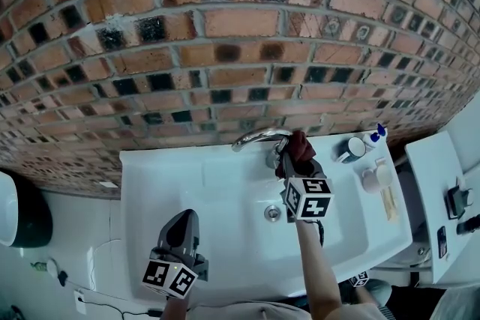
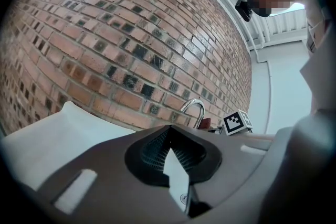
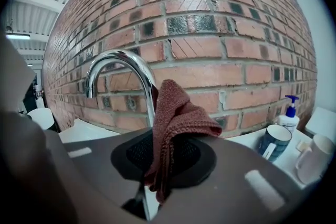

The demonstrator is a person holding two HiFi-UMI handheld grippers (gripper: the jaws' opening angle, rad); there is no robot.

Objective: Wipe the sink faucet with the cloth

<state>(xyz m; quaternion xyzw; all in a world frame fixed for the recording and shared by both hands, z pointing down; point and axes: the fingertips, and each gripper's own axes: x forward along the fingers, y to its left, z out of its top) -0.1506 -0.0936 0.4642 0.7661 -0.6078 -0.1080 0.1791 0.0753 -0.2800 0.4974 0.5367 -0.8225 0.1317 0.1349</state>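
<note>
A chrome faucet (image 1: 255, 136) arches over the white sink (image 1: 195, 183) against the brick wall. My right gripper (image 1: 289, 161) is shut on a dark red cloth (image 1: 300, 148), which sits against the faucet's base on its right side. In the right gripper view the cloth (image 3: 176, 118) hangs folded out of the gripper (image 3: 163, 157), just in front of the faucet (image 3: 115, 60). My left gripper (image 1: 180, 227) hovers over the sink's front left edge, shut and holding nothing. From the left gripper (image 2: 169, 145) the faucet (image 2: 194, 107) shows far off.
A dark mug (image 1: 350, 150), a soap pump bottle (image 1: 375, 135) and a white cup (image 1: 370, 180) stand on the sink's right ledge. The drain (image 1: 272, 213) lies mid-basin. A white unit (image 1: 435, 191) is at right, a dark bin (image 1: 26, 213) at left.
</note>
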